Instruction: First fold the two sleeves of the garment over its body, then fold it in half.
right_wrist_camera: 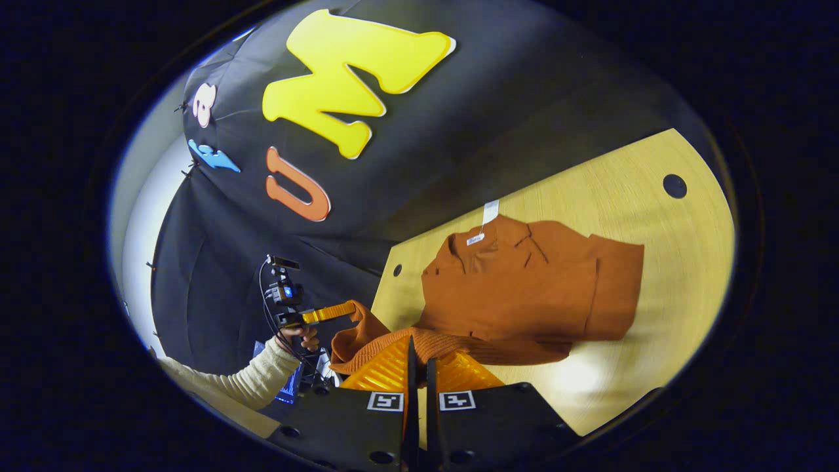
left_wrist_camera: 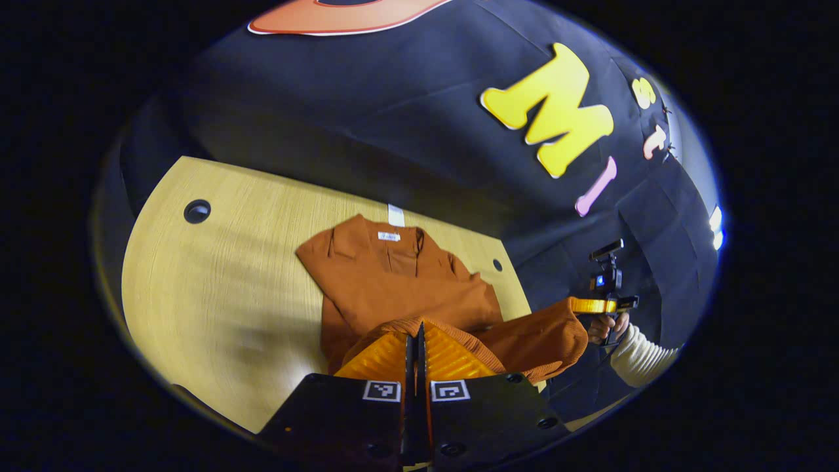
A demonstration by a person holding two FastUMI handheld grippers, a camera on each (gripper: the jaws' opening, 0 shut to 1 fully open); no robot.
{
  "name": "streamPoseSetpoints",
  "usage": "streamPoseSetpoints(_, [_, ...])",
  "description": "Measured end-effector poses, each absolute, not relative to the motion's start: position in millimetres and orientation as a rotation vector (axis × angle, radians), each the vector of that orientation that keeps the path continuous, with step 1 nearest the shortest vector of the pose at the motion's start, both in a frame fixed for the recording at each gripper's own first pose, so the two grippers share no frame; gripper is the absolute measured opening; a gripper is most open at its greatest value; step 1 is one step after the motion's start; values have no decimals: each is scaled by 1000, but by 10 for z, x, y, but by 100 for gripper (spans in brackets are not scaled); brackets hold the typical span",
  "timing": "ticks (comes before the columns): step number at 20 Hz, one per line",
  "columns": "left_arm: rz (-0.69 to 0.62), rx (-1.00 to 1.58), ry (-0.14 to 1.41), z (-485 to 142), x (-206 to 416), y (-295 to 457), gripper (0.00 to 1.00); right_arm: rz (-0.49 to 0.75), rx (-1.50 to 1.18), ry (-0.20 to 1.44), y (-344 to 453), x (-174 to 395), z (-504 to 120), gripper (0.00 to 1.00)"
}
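Observation:
A rust-orange garment (left_wrist_camera: 393, 282) lies on the wooden table (left_wrist_camera: 216, 275), collar at the far end, with both sleeves folded over its body. Its near hem is raised off the table. My left gripper (left_wrist_camera: 417, 337) is shut on one end of that hem, the ribbed edge draped over its fingers. In the left gripper view my right gripper (left_wrist_camera: 580, 306) holds the hem's other corner, off the table's right edge. In the right gripper view my right gripper (right_wrist_camera: 417, 351) is shut on the ribbed hem of the garment (right_wrist_camera: 524, 288), and the left gripper (right_wrist_camera: 347, 308) pinches the far corner at left.
A white tag (left_wrist_camera: 396, 215) hangs past the collar near the table's far edge. The table (right_wrist_camera: 668, 262) has a round hole (right_wrist_camera: 674, 186) in its corner and a smaller hole (right_wrist_camera: 397, 269) by the garment. A hand in a cream sleeve (right_wrist_camera: 249, 380) holds the left gripper.

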State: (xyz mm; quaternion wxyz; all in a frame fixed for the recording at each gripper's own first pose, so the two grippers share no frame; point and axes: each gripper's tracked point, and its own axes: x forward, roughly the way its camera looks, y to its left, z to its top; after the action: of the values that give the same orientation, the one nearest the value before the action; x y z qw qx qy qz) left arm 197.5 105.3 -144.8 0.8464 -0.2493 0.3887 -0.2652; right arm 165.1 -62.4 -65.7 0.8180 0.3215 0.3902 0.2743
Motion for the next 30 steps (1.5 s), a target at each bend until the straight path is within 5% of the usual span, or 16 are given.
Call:
streamPoseSetpoints(5, [-485,-617,798,-1654,2867,1137,2,472,732,799,-865,2547,-979,5])
streamPoseSetpoints(11, [-382,-650,916,-2689,3450,1164,3,288,852,822,-1059,3417,-1932,5])
streamPoseSetpoints(20, [-323,-711,864,-2652,3559,1339,4,100,1001,810,-1400,3641,-2315,5])
streamPoseSetpoints(22, [-324,-728,823,-2585,3632,1322,6,85,1048,802,-1394,3661,-2250,13])
streamPoseSetpoints(23, [-327,-751,807,-2522,3656,1298,13,74,1079,788,-1360,3710,-2201,16])
streamPoseSetpoints(25, [-324,-805,777,-2373,3664,1279,29,51,1153,758,-1373,3777,-2048,40])
streamPoseSetpoints(26, [-323,-828,768,-2343,3680,1266,48,36,1185,726,-1415,3825,-1977,52])
streamPoseSetpoints(27, [-321,-847,755,-2303,3701,1264,68,22,1220,671,-1484,3898,-1888,46])
streamPoseSetpoints(30, [-280,-873,660,-2143,3843,1350,80,-10,1239,535,-1647,4011,-1610,54])
